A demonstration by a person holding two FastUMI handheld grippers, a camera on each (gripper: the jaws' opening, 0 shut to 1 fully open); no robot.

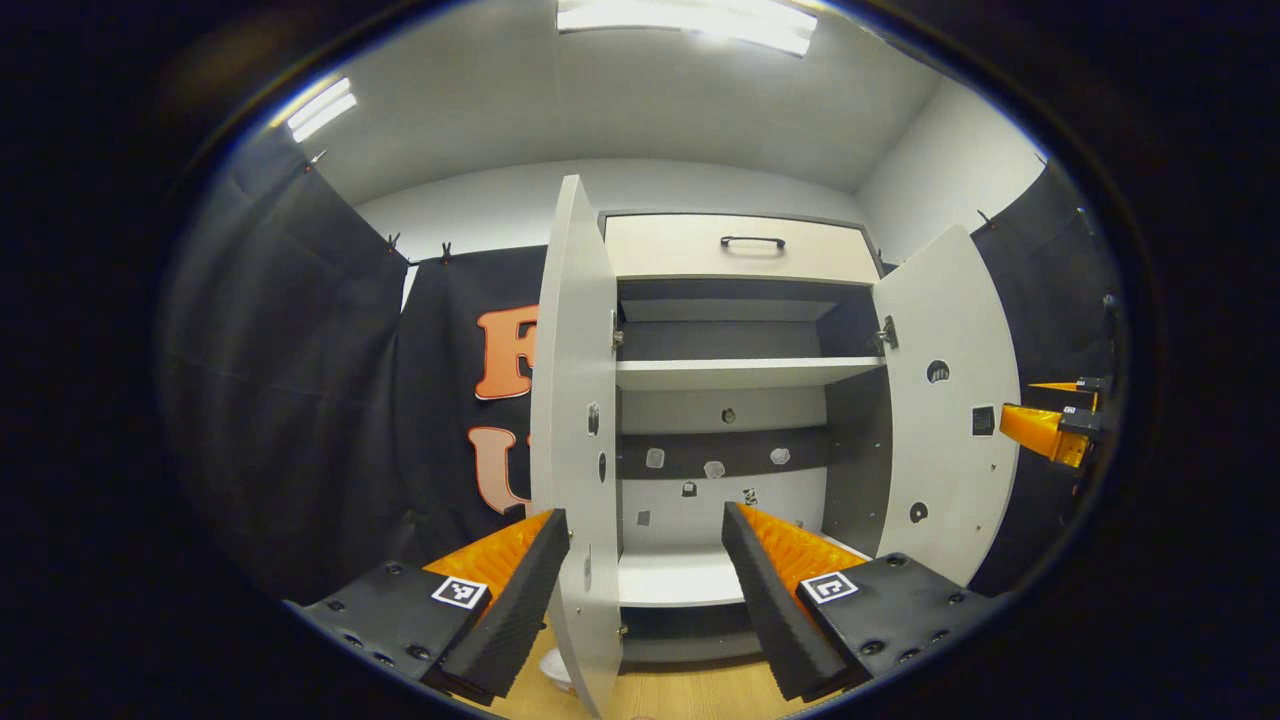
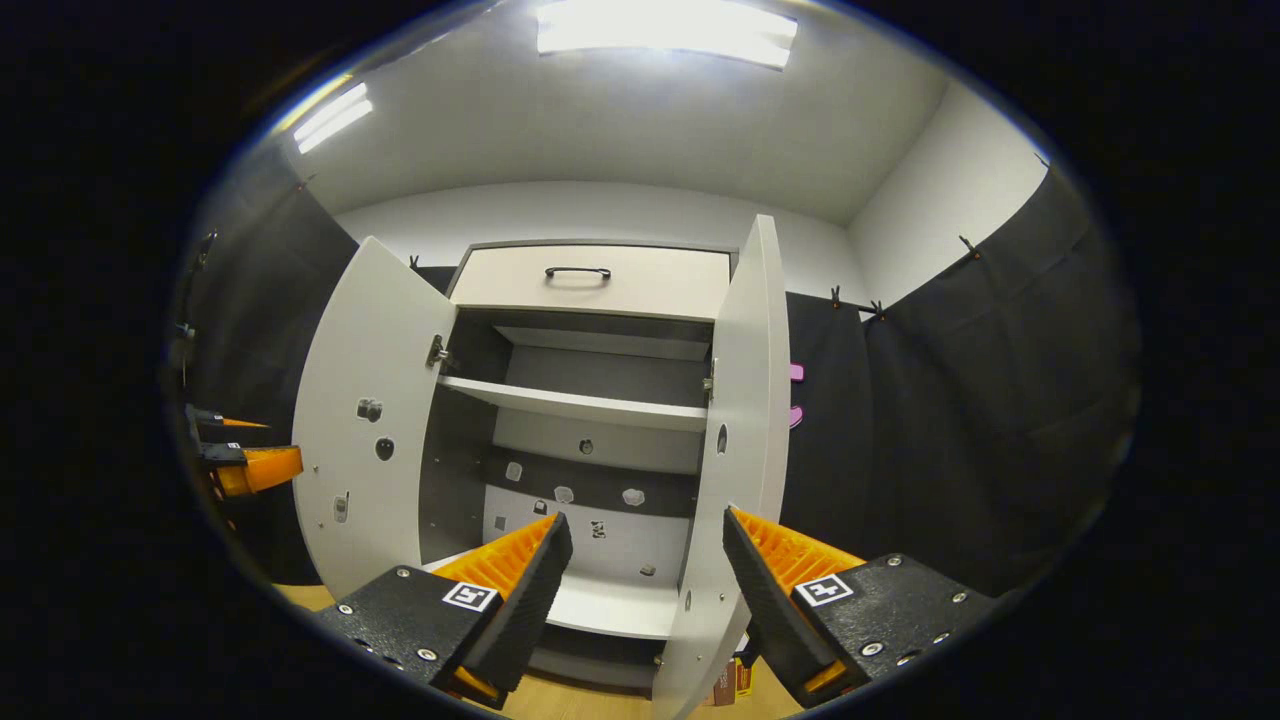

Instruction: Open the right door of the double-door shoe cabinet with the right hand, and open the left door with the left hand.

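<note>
Cabinet: the shoe cabinet stands straight ahead of me, both doors swung out, shelves bare.
Left door: the left door is edge-on between my left gripper's fingers; the right door hangs wide beyond it.
Left tongs: spread apart; I can't tell whether a pad touches the panel.
Right tongs: my right gripper is spread too, the right door's edge just inside its right-hand finger.
Handling: I judge these stiff, light boards on hinges; smooth faces, so the free edge is my hold.
Surface: wooden floor under the cabinet.
Room: black cloth walls, white ceiling lights.
</note>
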